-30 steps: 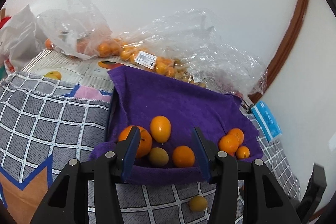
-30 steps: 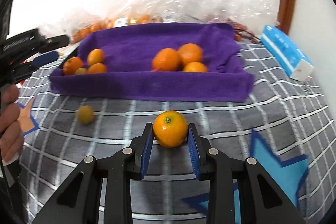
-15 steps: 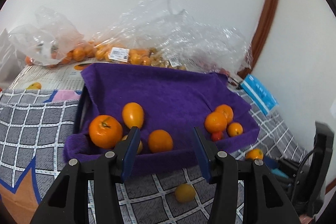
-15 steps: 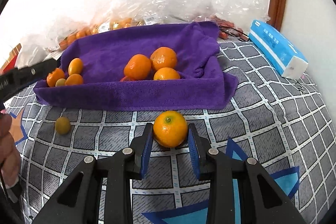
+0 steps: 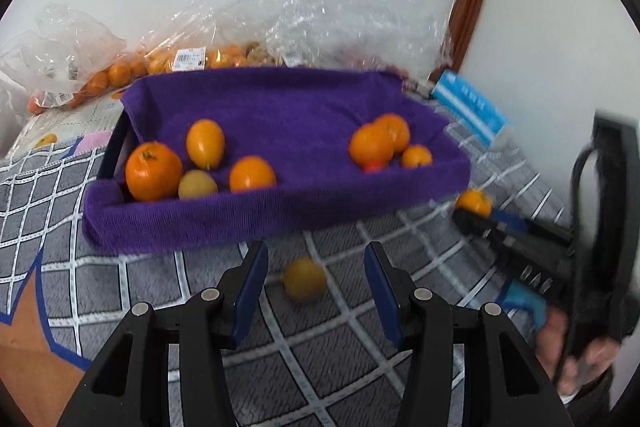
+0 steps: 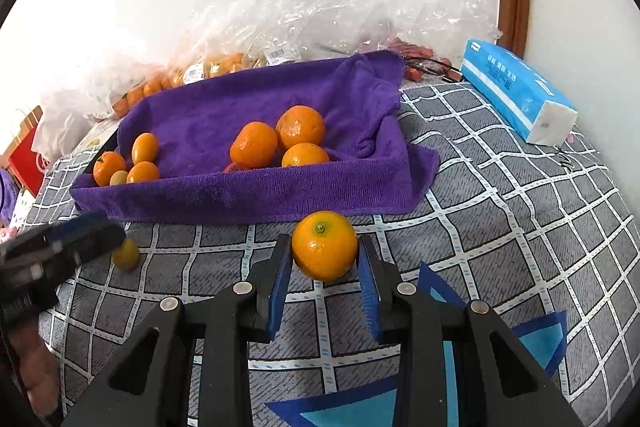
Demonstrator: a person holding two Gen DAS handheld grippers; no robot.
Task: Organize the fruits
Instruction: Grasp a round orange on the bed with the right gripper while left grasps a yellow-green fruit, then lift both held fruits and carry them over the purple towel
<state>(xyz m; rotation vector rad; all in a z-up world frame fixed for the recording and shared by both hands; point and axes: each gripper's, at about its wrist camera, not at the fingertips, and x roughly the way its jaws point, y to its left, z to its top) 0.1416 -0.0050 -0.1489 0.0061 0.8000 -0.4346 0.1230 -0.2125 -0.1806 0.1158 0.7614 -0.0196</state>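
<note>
A purple towel-lined tray (image 5: 280, 215) (image 6: 248, 199) holds several oranges and kumquats in two groups, left (image 5: 154, 171) and right (image 5: 372, 145). My right gripper (image 6: 324, 259) is shut on an orange (image 6: 324, 251) just in front of the tray; the orange also shows in the left wrist view (image 5: 474, 203). My left gripper (image 5: 316, 267) is open, its fingers on either side of a small yellow-green fruit (image 5: 305, 279) (image 6: 126, 254) lying on the checked cloth, not touching it.
Clear plastic bags of small oranges (image 5: 192, 61) (image 6: 224, 63) lie behind the tray by the wall. A blue tissue pack (image 6: 516, 99) (image 5: 472, 107) sits at the right. A red box (image 6: 26, 155) is at the far left.
My left gripper has moved back and down from the tray to the small yellow-green fruit on the cloth. My right gripper, still holding the orange, has moved closer to the tray.
</note>
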